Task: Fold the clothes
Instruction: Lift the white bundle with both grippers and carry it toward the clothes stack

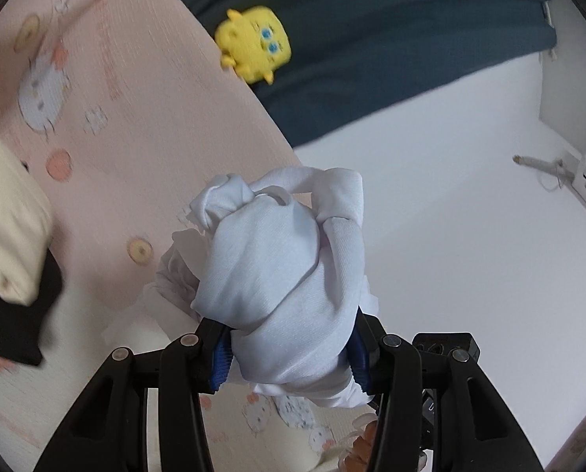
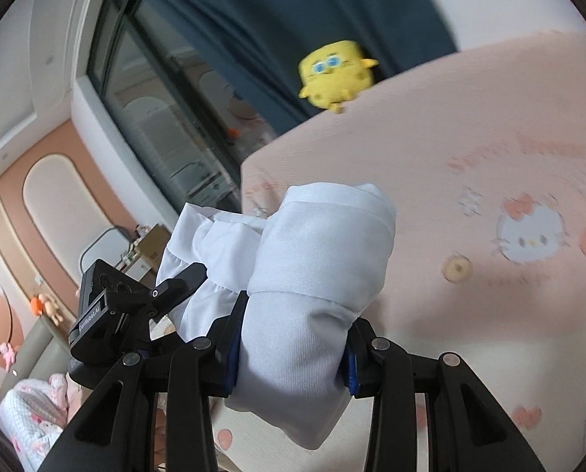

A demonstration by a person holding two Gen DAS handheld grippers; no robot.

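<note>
white cloth (image 1: 277, 275) is bunched in both tools, left tool (image 1: 289, 358) and right tool (image 2: 289, 358) clamping it, lifted above the bed (image 1: 135, 118), probably to shake it open.

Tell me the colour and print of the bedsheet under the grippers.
The bedsheet is pale pink with white cartoon cat faces and orange dots, clearest in the right wrist view.

Colour rundown: the garment (image 1: 277, 275) bunched in both grippers is plain white, no print. The bedsheet (image 1: 143, 126) is pale pink with white cartoon cat faces, coral dots and little tan donut rings. The plush toy (image 1: 255, 45) at the far edge is bright yellow with blue eyes. The curtain (image 1: 391, 39) behind is dark teal. The gripper fingers are black with blue pads (image 1: 220, 358).
</note>
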